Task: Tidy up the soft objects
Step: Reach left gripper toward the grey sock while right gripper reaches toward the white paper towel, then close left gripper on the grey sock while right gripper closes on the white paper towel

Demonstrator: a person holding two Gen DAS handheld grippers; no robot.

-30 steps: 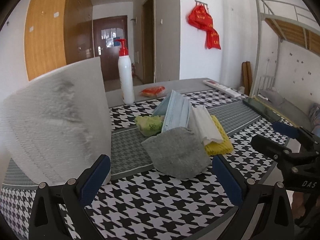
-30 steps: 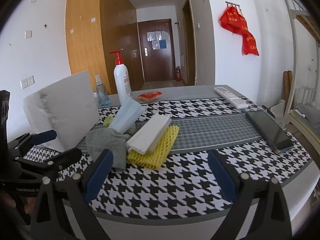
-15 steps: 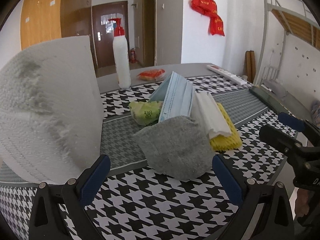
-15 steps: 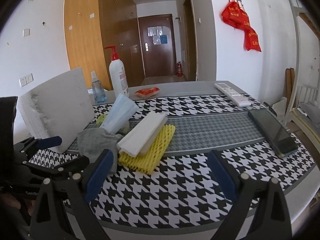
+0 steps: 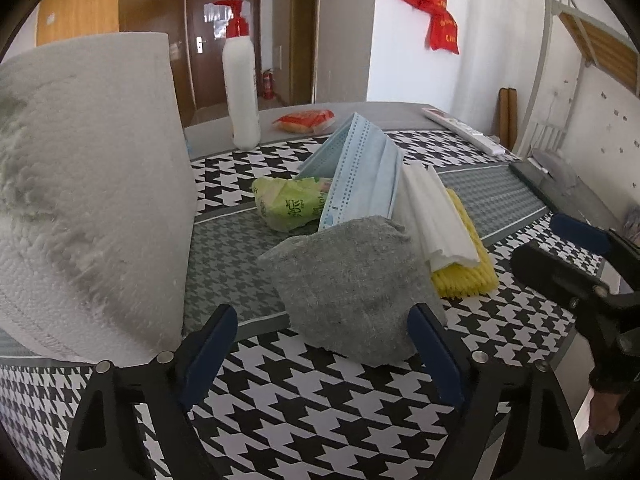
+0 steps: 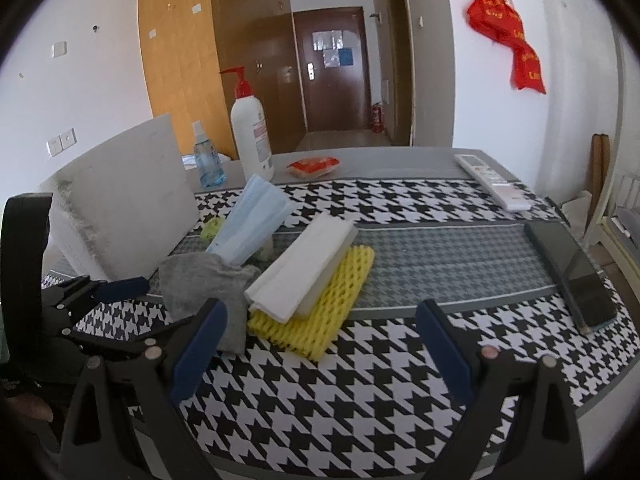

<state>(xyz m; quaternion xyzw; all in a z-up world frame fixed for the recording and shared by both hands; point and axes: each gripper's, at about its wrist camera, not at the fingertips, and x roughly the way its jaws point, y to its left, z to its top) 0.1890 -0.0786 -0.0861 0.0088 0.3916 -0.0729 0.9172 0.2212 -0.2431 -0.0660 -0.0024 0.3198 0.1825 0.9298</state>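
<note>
The grey cloth (image 5: pixel 352 288), lying limp at the near edge of the soft pile on the houndstooth table (image 5: pixel 320 400), is judged light and best pinched at its raised fold by the wide-open left gripper (image 5: pixel 322 344).

both grippers (image 5: pixel 320 344) (image 6: pixel 320 344) are black plastic frames; navy blue finger pads (image 5: pixel 208 344); silver screws at the pivots

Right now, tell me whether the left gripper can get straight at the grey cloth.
Probably yes. The left gripper is open, and the grey cloth lies directly ahead between its fingers at the front of the pile, with nothing in between.
</note>
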